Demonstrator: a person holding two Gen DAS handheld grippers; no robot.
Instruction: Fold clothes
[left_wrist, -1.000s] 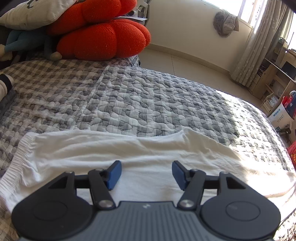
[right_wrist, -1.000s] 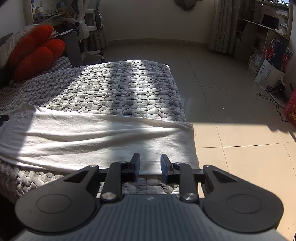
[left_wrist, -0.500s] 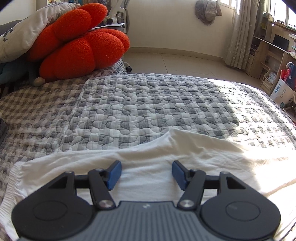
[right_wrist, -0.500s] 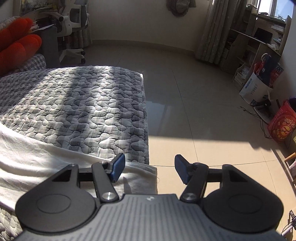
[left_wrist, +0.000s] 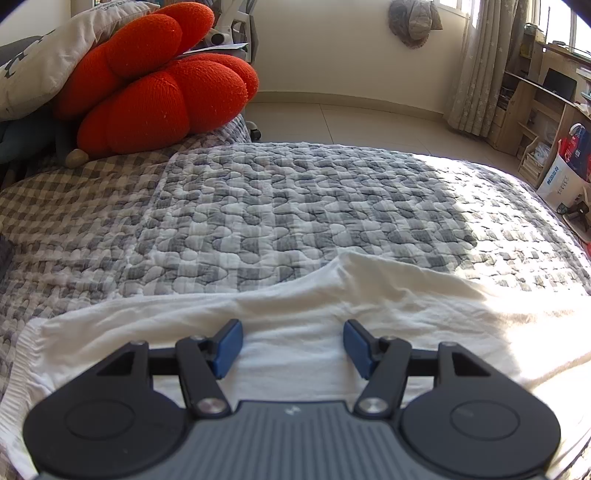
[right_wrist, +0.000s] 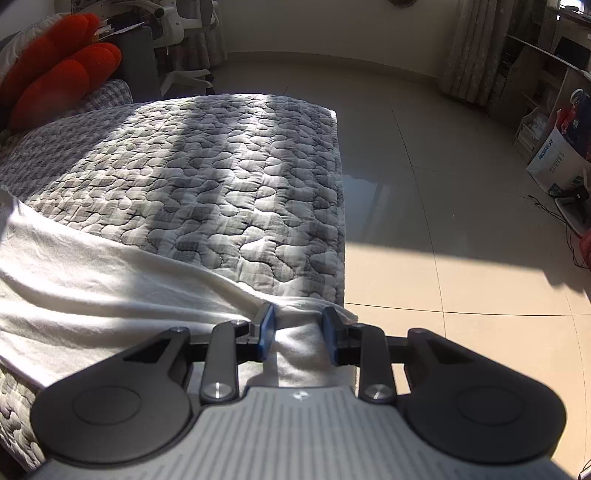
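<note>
Blue-padded fingers of the left gripper spread wide, nothing between them, hovering over the middle of the white garment. On the right gripper, fingers partly apart, a raised fold of the same white garment standing in the gap at its end; cannot tell from this view whether the pads actually press the cloth.

White garment laid out lengthwise along the near edge of the bed, on top of a grey-and-white checked quilt. Ribbed, gathered band at its left end; a small peak in its far edge near the middle; right portion washed out by bright sunlight. In the right wrist view, the garment's end reaching the corner of the bed, its tip just over the edge above the tiled floor.

Quilt striped with sun and shadow. Orange knotted cushion at the far left of the bed, touching a pale pillow behind it; same cushion blurred in the right wrist view. Office chair beyond the bed. Curtains and wooden shelving along the right wall, a cardboard box on the floor beside the shelves.
</note>
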